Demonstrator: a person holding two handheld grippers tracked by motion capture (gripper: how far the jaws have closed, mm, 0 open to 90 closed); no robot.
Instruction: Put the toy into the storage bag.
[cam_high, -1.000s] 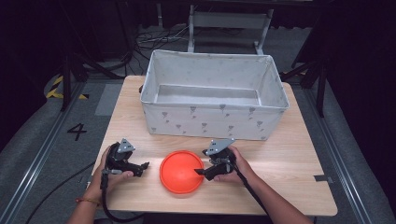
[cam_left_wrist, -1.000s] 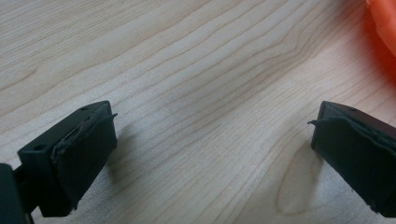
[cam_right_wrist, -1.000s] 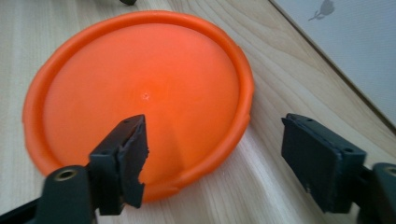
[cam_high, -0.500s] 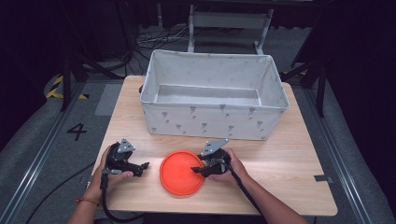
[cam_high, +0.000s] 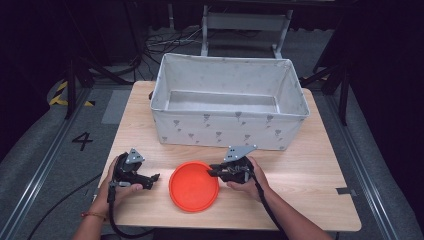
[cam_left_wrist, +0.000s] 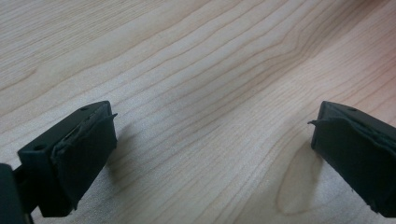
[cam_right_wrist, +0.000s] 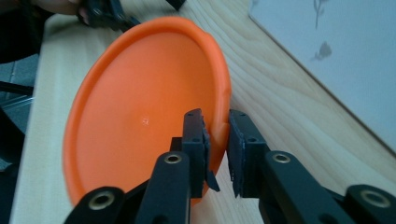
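Pale wood grain runs across the table (cam_high: 310, 175), and at its near edge a person's two hands reach in, each holding a gripper. On the left, the left gripper (cam_high: 150, 179) sits low over bare wood just left of the plate, its jaws spread wide with nothing between them; in the left gripper view the left gripper (cam_left_wrist: 210, 154) shows only the table (cam_left_wrist: 196, 70) in the gap. Near the middle lies an orange plate (cam_high: 194, 186), flat on the table as seen from the high view. The right gripper (cam_high: 212, 172) comes in from the right and its jaws straddle the plate's right rim; in the right gripper view the right gripper (cam_right_wrist: 217, 140) has one jaw inside the plate (cam_right_wrist: 140, 116) and one outside, drawn close about the rim, though I cannot tell whether the pads press it. Farther back, across the middle of the table, stands a grey fabric bin (cam_high: 225, 132) with small printed marks, open at the top
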